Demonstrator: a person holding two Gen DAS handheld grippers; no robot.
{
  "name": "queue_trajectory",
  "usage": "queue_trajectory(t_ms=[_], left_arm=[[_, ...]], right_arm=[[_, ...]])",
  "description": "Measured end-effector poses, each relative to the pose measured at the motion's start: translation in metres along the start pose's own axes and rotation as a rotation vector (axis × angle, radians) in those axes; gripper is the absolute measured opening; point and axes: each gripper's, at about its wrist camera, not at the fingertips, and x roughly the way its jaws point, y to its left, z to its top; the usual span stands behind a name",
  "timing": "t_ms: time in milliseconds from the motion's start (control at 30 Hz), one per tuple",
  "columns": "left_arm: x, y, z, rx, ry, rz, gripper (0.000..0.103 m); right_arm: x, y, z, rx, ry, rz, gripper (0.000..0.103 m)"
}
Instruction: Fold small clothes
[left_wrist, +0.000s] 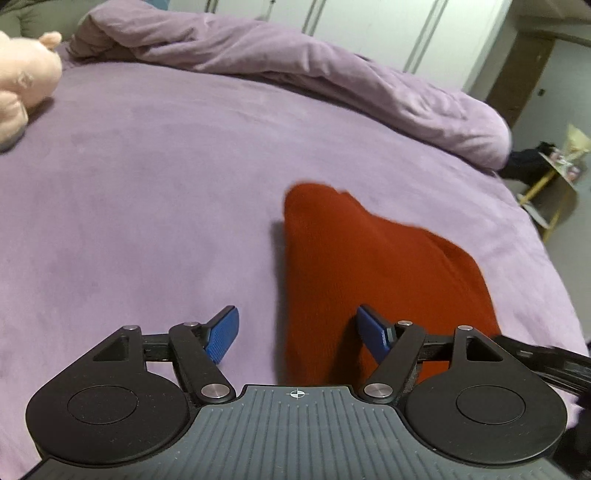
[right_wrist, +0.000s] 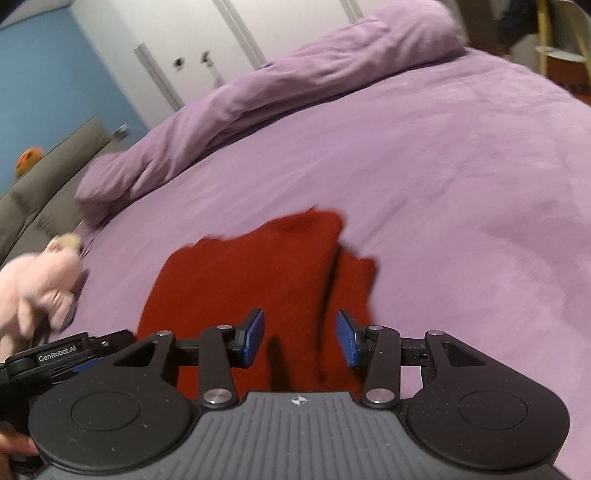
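Observation:
A small red garment (left_wrist: 369, 266) lies folded on the purple bed (left_wrist: 147, 184); it also shows in the right wrist view (right_wrist: 258, 280). My left gripper (left_wrist: 297, 336) is open and empty, its blue pads astride the garment's near left edge. My right gripper (right_wrist: 300, 339) is open and empty, just above the garment's near end, with a fold edge running between its pads. The left gripper's body (right_wrist: 55, 360) shows at the lower left of the right wrist view.
A bunched purple duvet (left_wrist: 295, 62) lies along the far side of the bed. A pink plush toy (left_wrist: 22, 81) sits at the left, also in the right wrist view (right_wrist: 40, 284). A yellow-framed stand (left_wrist: 554, 177) is off the bed's right edge. White wardrobe doors stand behind.

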Motion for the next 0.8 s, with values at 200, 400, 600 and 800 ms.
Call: queue_trajectory(t_ms=[200, 400, 600, 800], left_arm=[[0.013, 0.013, -0.024, -0.012, 0.044, 0.01, 0.088], [-0.01, 0.011, -0.042, 0.028, 0.027, 0.051, 0.087], [-0.047, 0.014, -0.073, 0.015, -0.016, 0.047, 0.083], [-0.027, -0.002, -0.075, 0.076, 0.012, 0.099, 0.08]], right_arm=[[0.021, 0.005, -0.018, -0.155, 0.021, -0.103, 0.041], [0.001, -0.009, -0.021, -0.036, 0.017, -0.06, 0.043], [-0.033, -0.034, -0.045, 0.174, 0.047, 0.041, 0.057], [-0.012, -0.042, -0.049, 0.383, 0.042, 0.125, 0.04]])
